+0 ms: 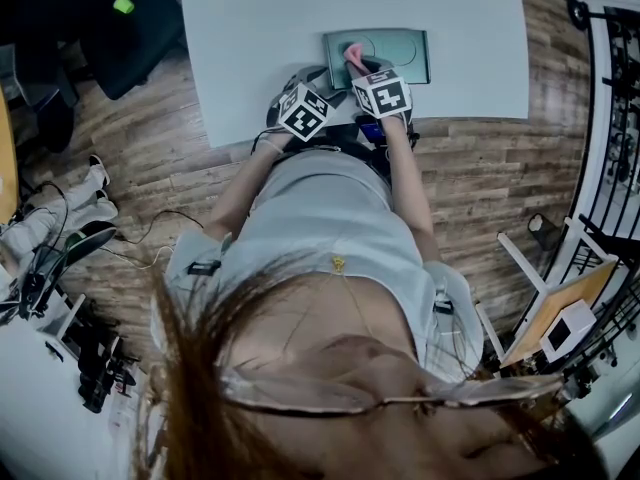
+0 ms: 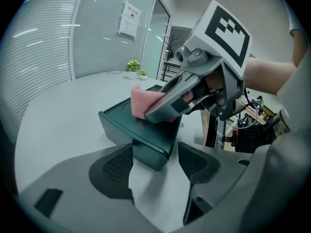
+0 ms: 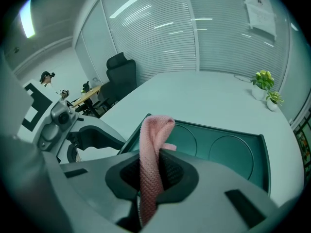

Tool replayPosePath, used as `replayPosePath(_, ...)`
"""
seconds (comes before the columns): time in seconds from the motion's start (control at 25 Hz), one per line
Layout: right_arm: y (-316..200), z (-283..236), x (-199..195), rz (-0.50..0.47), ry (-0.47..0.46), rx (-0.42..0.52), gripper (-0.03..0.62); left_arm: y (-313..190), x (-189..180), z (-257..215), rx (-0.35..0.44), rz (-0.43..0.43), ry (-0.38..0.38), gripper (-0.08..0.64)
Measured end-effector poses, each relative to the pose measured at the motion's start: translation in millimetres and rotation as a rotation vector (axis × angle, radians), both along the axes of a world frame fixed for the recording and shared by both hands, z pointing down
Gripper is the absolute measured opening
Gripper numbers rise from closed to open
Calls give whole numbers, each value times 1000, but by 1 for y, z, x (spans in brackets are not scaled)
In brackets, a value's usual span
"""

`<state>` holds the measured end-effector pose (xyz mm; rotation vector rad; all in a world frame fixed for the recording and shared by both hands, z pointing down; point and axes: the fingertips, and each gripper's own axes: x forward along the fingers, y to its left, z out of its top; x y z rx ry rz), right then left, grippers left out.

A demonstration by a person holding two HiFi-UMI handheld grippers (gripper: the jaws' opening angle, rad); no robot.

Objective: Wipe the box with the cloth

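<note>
One cloth point(image 3: 154, 130) stands upright in right claw point(image 3: 151, 176) (box point(image 3: 228, 147) lies crosswise).

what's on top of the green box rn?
Pink cloth, clamped in the right gripper, sits on the box top near a corner. Two round recesses show bare. Surface under the cloth is covered.

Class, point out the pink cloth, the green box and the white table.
cloth point(image 3: 155, 130): right gripper view, folded top.
box point(image 3: 228, 152): right gripper view, recessed top.
table point(image 1: 260, 48): head view, bare surface.
</note>
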<state>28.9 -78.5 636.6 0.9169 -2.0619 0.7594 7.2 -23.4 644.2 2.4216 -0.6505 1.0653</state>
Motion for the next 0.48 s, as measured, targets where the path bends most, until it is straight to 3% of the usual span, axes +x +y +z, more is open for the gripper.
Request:
replayPosePath(0.2,1,0,-6,-20,3,33,37,0,0,3,-2,-1,-4,291)
replayPosePath(0.48,9,-3,-28,-50,-103,11,37,0,2,5,-5,-4,-5,290)
